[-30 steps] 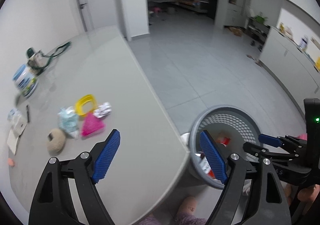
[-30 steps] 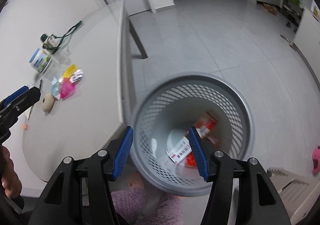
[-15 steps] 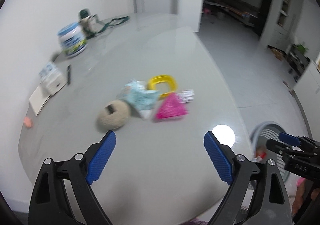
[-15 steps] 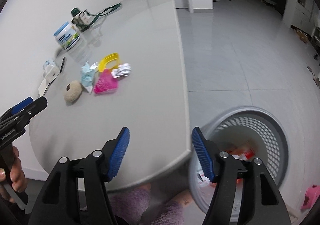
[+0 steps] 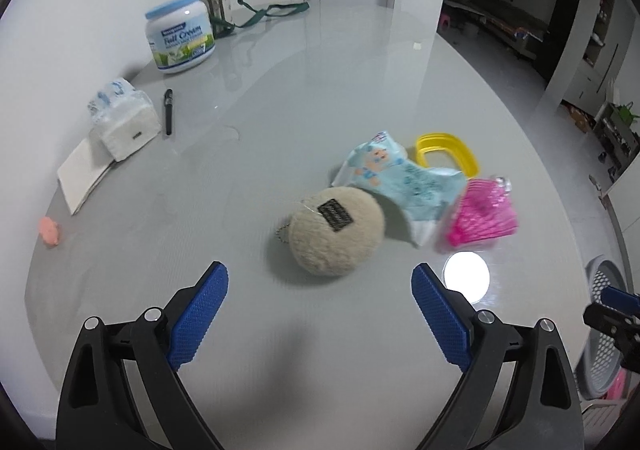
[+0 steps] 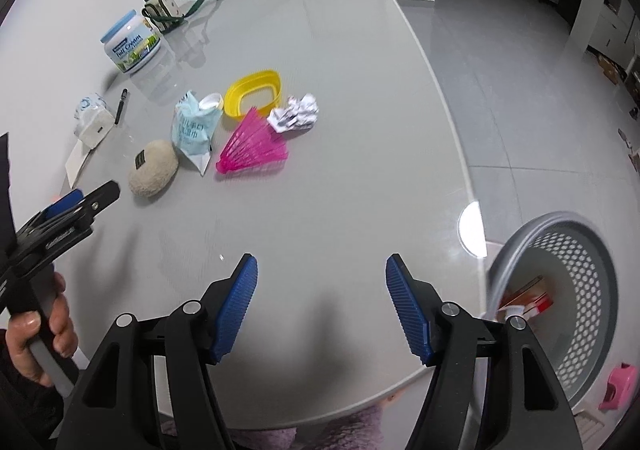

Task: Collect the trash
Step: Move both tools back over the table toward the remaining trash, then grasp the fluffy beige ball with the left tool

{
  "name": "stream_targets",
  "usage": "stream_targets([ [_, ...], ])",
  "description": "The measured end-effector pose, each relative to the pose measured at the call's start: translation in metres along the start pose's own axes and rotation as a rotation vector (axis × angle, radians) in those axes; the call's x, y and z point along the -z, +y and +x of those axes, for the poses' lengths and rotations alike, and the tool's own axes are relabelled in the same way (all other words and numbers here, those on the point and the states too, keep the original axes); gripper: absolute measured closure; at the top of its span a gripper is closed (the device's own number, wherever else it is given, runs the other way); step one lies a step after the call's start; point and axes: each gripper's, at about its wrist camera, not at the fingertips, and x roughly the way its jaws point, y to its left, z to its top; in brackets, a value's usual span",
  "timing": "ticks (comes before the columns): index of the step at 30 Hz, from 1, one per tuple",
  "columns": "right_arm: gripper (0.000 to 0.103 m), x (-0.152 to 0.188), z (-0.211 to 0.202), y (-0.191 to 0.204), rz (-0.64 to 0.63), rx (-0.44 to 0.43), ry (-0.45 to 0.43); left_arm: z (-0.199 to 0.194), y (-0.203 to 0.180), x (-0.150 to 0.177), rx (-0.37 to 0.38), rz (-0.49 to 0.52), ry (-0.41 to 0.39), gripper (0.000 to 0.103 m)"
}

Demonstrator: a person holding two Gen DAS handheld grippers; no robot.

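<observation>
Trash, the crumpled wrapper (image 6: 294, 113) and blue packet (image 5: 400, 179), lies mid-worktop (image 5: 280, 330); both my hand-held grippers, left (image 5: 318, 316) and right (image 6: 322, 308), are spread and empty. Risk: I grab the plush pouch (image 5: 336, 236) beside them instead.

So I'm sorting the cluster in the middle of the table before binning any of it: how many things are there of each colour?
Beige: 1, fluffy pouch
Light blue: 1, wipes packet
Yellow: 1, plastic ring
Pink: 1, fan-shaped plastic piece
Silver: 1, crumpled foil
Total: 5
</observation>
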Motion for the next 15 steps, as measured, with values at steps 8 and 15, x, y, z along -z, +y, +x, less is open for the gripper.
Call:
stream_targets([
  [8, 0.039, 0.010, 0.031, 0.011, 0.085, 0.023, 0.047, 0.048, 0.004, -0.010, 0.036, 0.071, 0.017, 0.012],
  [15, 0.039, 0.012, 0.036, 0.017, 0.143, 0.038, 0.036, 0.069, -0.001, -0.020, 0.086, 0.114, 0.024, 0.012],
])
